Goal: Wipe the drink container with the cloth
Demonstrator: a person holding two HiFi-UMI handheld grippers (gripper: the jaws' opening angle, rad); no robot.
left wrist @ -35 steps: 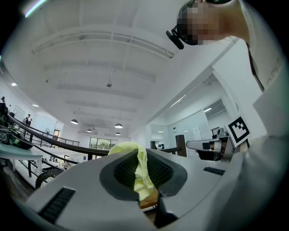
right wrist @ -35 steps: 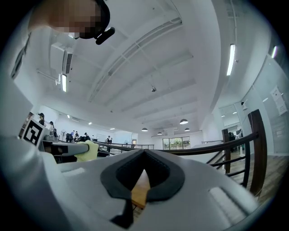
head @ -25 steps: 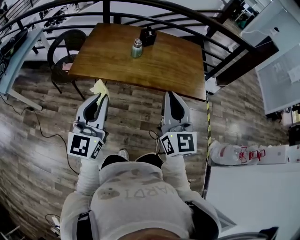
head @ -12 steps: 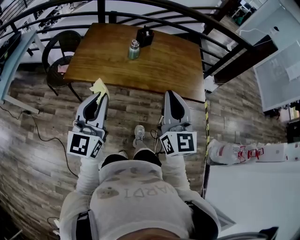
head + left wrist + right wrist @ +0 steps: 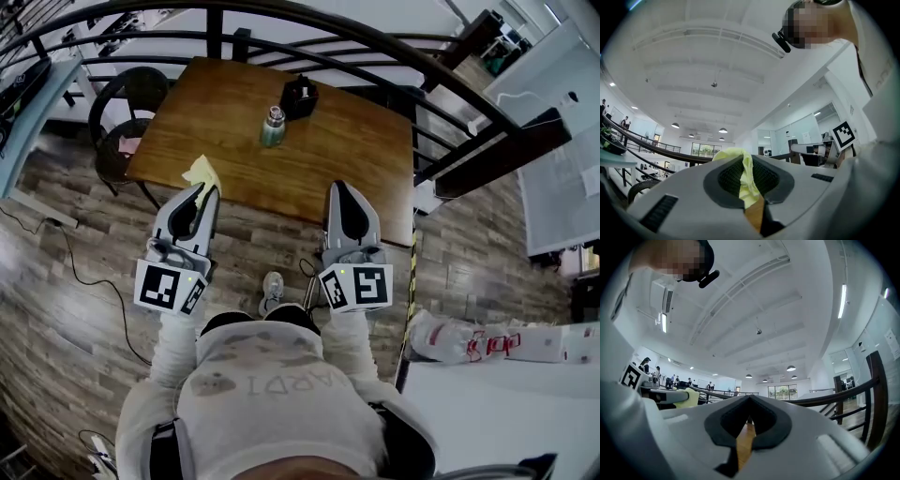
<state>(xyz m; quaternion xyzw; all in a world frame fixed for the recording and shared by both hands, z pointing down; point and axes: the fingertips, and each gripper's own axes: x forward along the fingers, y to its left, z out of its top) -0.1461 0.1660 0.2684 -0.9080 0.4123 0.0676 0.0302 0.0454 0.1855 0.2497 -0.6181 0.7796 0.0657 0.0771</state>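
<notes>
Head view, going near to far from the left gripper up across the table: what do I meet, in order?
left gripper → yellow cloth pinched in its jaws → bottle → black object

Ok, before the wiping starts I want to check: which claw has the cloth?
The left claw: the yellow cloth is pinched between its jaws, while the right claw is shut on nothing.

support: a brown wooden table [image 5: 347, 159] is seen on a plank floor [image 5: 94, 253] | on it: a metal drink container [image 5: 273, 127] is stood upright | a black object [image 5: 299, 97] is placed just beside it
</notes>
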